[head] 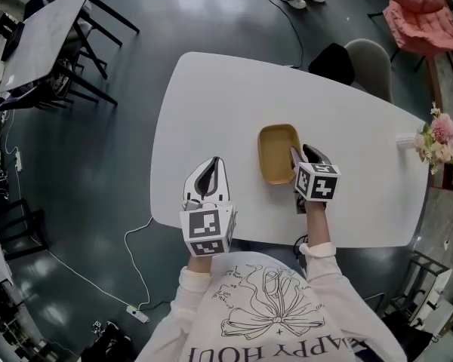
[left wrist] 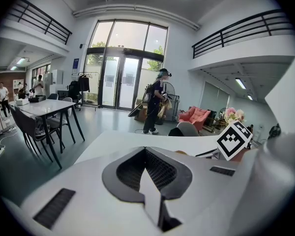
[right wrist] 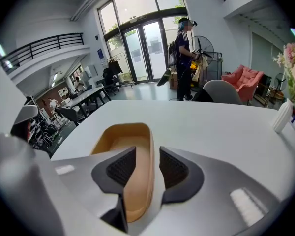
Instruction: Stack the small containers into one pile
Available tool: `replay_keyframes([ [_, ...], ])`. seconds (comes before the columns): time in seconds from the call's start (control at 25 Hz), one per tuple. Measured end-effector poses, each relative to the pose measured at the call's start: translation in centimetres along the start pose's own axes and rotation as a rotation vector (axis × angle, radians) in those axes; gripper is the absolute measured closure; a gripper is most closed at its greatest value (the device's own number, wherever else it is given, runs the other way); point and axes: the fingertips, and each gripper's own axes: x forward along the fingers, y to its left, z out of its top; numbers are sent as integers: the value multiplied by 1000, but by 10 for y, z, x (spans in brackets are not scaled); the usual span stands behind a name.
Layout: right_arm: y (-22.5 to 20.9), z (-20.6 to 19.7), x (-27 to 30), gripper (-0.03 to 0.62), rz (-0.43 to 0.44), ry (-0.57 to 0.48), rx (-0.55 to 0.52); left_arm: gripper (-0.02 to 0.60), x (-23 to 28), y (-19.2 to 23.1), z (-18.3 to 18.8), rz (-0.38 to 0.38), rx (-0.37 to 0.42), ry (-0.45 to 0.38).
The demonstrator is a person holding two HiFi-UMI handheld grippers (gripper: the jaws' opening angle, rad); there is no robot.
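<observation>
A tan oblong container [head: 278,153] sits mid-table; whether others are nested inside it I cannot tell. My right gripper [head: 305,154] straddles its right wall. In the right gripper view that wall [right wrist: 148,154] runs between the two dark pads, one pad inside the container and one outside, with a gap showing beside the rim, so the right gripper [right wrist: 147,157] is open. My left gripper [head: 208,166] rests over the table's near left part, apart from the container. Its pads meet with nothing between them in the left gripper view [left wrist: 145,154].
The white table [head: 211,96] has a flower vase [head: 440,138] and a white bottle [right wrist: 283,116] at its far right end. A chair [head: 370,62] stands behind the table. A person [right wrist: 183,53] stands near the glass doors.
</observation>
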Motion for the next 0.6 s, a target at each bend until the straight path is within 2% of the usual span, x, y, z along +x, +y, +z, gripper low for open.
replay_keyframes([
  [0.24,15,39,-41,443,0,-201,2,575,0,-4,22,-39,27,-40],
  [0.48,33,105,-112,527,-28,-471,-43,575,1,-17,67,-96,68,-130],
  [0.6,41,129,-144,536,-44,-562,-57,575,-4,-25,91,-122,88,-177],
])
